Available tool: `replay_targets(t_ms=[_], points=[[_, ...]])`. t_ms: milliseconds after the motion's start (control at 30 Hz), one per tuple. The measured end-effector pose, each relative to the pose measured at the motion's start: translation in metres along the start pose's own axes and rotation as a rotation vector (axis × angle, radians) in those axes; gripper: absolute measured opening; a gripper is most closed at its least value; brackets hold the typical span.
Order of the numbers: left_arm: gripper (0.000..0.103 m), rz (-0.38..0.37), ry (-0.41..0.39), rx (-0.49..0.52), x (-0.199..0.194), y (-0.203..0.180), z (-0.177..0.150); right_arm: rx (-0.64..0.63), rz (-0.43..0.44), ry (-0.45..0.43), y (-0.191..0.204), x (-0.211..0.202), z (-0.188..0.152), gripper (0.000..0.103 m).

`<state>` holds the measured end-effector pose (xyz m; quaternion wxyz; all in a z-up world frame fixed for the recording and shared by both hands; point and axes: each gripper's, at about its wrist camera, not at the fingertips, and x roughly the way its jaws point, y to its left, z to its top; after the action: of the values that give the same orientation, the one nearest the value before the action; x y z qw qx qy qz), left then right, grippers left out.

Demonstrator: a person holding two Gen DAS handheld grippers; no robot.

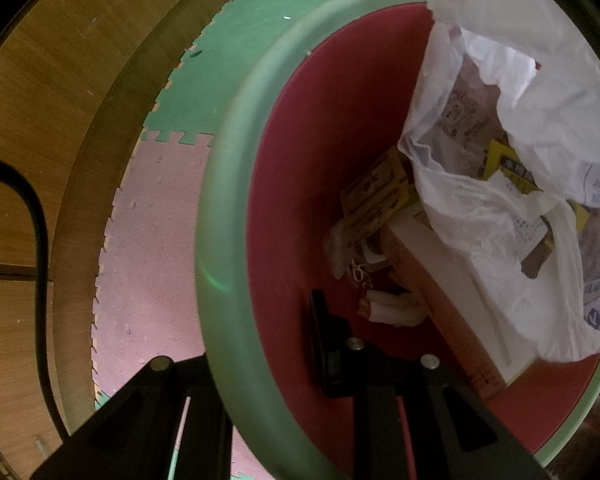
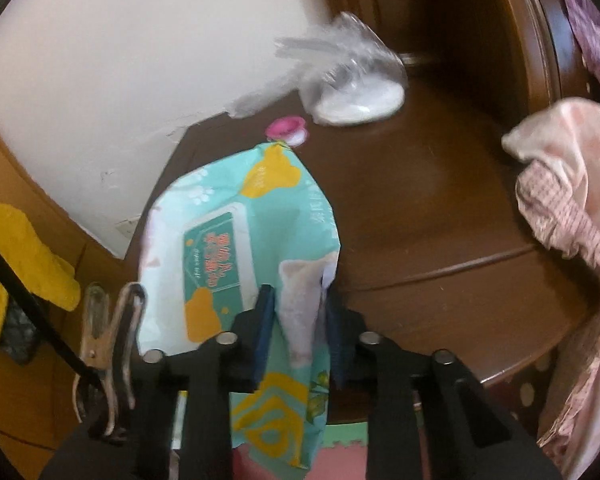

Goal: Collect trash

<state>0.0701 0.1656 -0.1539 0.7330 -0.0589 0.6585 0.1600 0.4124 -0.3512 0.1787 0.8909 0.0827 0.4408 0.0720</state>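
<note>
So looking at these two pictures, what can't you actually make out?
- Left wrist view: the bottom of the green bin is hidden under the white plastic bag and loose packaging.
- Left wrist view: print on the yellow wrapper is too small to read.
- Right wrist view: the clear plastic item on the brown table is blurred.
- Right wrist view: the lower end of the teal wipes pack, held by the right gripper, is hidden behind it.

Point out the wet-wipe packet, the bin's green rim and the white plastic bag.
wet-wipe packet (image 2: pixel 219 240): right wrist view, on its printed front label.
bin's green rim (image 1: pixel 227 200): left wrist view, on the rim's left curve.
white plastic bag (image 1: pixel 540 100): left wrist view, on its crumpled upper part.
</note>
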Motion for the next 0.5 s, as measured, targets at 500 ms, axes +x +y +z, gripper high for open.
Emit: replay_targets(t_ms=[500], points=[[0.017,0.000,-0.001,0.000,-0.001,0.000,0.000,-0.279,0.089,-0.148,0.113,-0.052,-0.043,0.013]])
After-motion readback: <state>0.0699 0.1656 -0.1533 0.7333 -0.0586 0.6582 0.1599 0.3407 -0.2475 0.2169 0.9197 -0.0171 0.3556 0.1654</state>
